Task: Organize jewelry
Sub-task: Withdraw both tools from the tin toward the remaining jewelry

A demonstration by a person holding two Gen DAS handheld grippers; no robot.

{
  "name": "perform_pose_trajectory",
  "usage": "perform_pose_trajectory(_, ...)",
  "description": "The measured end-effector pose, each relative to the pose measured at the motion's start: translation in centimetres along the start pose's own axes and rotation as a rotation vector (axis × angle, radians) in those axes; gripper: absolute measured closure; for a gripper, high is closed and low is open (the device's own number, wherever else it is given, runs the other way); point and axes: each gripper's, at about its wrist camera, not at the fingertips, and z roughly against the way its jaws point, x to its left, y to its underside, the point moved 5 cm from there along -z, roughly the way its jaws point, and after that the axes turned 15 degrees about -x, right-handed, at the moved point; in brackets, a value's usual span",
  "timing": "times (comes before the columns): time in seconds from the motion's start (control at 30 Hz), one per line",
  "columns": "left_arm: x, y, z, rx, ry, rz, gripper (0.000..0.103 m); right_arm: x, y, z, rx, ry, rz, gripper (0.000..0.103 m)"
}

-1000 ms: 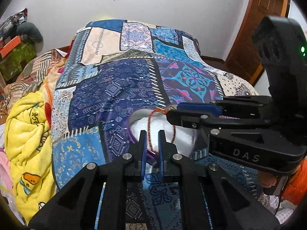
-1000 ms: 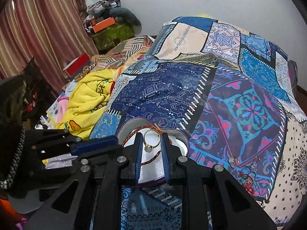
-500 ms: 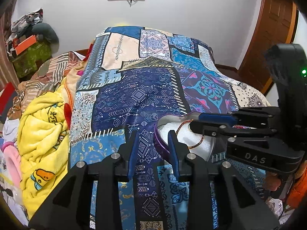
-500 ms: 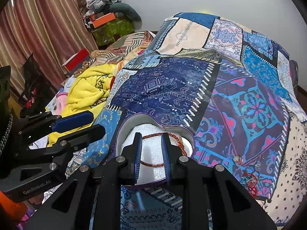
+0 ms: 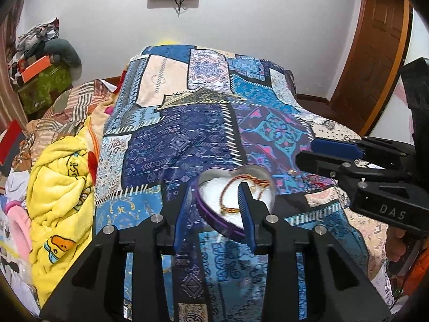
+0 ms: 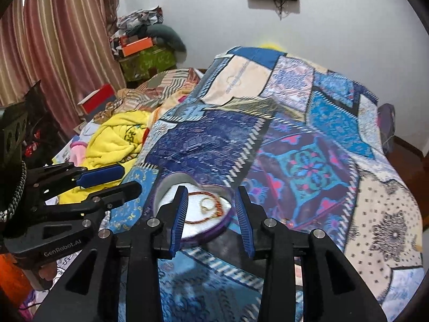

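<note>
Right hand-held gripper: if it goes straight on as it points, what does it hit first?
Probably the heart-shaped box with the ring inside, between its opening jaws; depth is unclear.

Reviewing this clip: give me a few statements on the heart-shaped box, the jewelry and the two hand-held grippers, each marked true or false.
1. The purple heart-shaped box lies open on the patchwork bedspread. True.
2. A red-and-gold beaded bracelet lies inside the box. True.
3. The gold ring is clamped in the right hand-held gripper. False: it lies on the box's white lining, and the opening jaws hold nothing.
4. The left hand-held gripper grips the box rim. False: its jaws are opening, clear of the rim.
5. A yellow blanket covers the box. False: it lies beside the bedspread.
</note>
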Motion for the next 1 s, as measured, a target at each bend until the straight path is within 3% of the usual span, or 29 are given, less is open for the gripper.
perform_pose_trajectory(0.43,-5.8,0.3,-0.2,0.027,0.065,-0.049,0.067,-6.7,1.6,4.7,-0.020,0.130,-0.060,0.070)
perform_pose_trajectory(0.77,-10.4,2.1,-2.6,0.105,0.140,-0.095,0.066,-12.1,4.8,7.0,0.022,0.228,-0.118,0.070)
perform_pose_trajectory(1.0,-12.6,3.6,-5.0,0.174,0.186,-0.106,0.066,-13.9,7.3,7.3,0.070,0.234,-0.155,0.070)
